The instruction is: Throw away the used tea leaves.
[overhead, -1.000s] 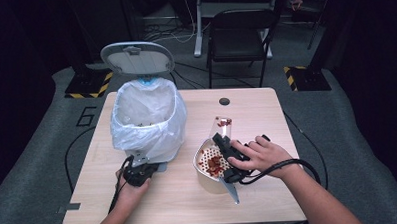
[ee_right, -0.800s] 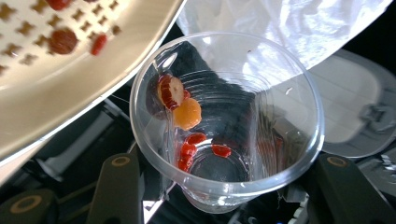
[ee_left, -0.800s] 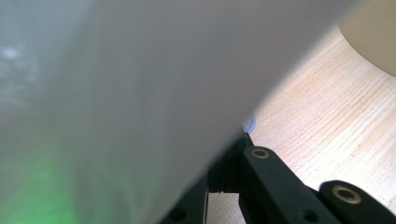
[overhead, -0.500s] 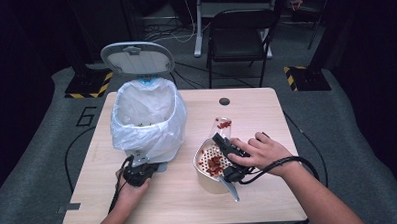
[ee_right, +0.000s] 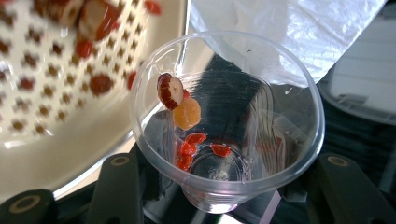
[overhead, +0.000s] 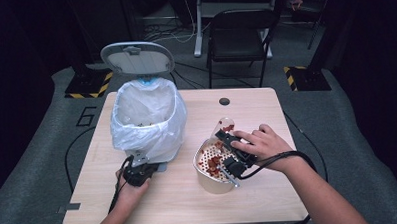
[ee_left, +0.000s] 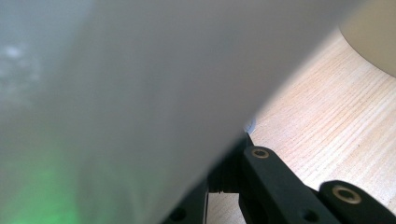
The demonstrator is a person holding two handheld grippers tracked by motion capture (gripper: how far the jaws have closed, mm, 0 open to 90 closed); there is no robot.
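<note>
The left hand (overhead: 132, 192) rests low at the near left of the table (overhead: 266, 109). Its left gripper (overhead: 137, 170) points far, jaws closed together against the base of the bin (overhead: 147, 121), whose white bag blocks the left gripper view. The bin lid (overhead: 137, 58) stands raised behind. To the right, the right hand (overhead: 265, 144) holds the right gripper (overhead: 230, 148) level, jaws clamping a clear plastic cup (ee_right: 229, 126) on its sides. The cup lies tipped over the white strainer bowl (overhead: 213, 164), with dried fruit pieces (ee_right: 180, 100) clinging inside it.

Clear cup (ee_right: 227, 121), red-speckled white strainer (overhead: 208, 164)
</note>
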